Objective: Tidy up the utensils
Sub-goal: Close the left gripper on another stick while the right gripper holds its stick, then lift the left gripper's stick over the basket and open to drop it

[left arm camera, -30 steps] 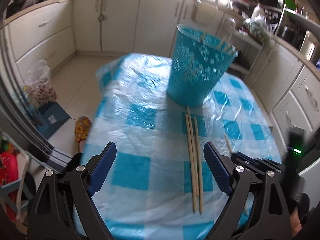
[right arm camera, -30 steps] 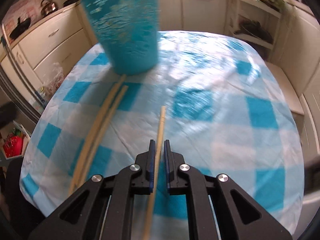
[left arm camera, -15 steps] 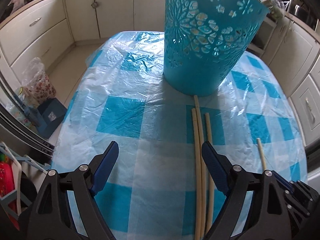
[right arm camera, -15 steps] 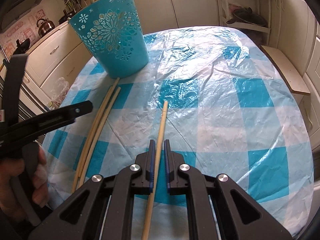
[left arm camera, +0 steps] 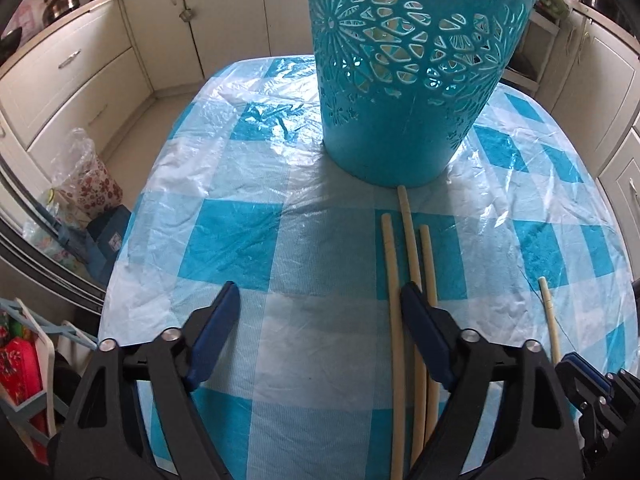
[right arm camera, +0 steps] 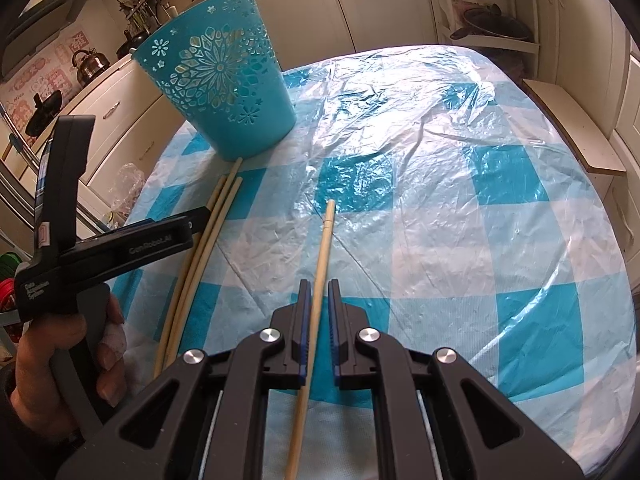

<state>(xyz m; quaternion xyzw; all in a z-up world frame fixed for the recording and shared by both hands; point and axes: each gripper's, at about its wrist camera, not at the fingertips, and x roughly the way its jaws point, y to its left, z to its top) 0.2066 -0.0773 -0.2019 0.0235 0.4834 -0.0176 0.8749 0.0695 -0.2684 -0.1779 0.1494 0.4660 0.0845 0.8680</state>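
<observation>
left tongs (left arm camera: 320, 312): wide | right tongs (right arm camera: 318, 292): grip chopstick (right arm camera: 322, 248) | basket (left arm camera: 404, 80): contents unclear

Bright daylight, glare on plastic table cover (right arm camera: 400, 120) (fisheye-warped edges), sharp.

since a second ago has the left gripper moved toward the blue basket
Yes. In the left wrist view the blue basket has grown from small and distant to filling the top, so the left gripper has advanced toward it along the table, jaws open.
</observation>
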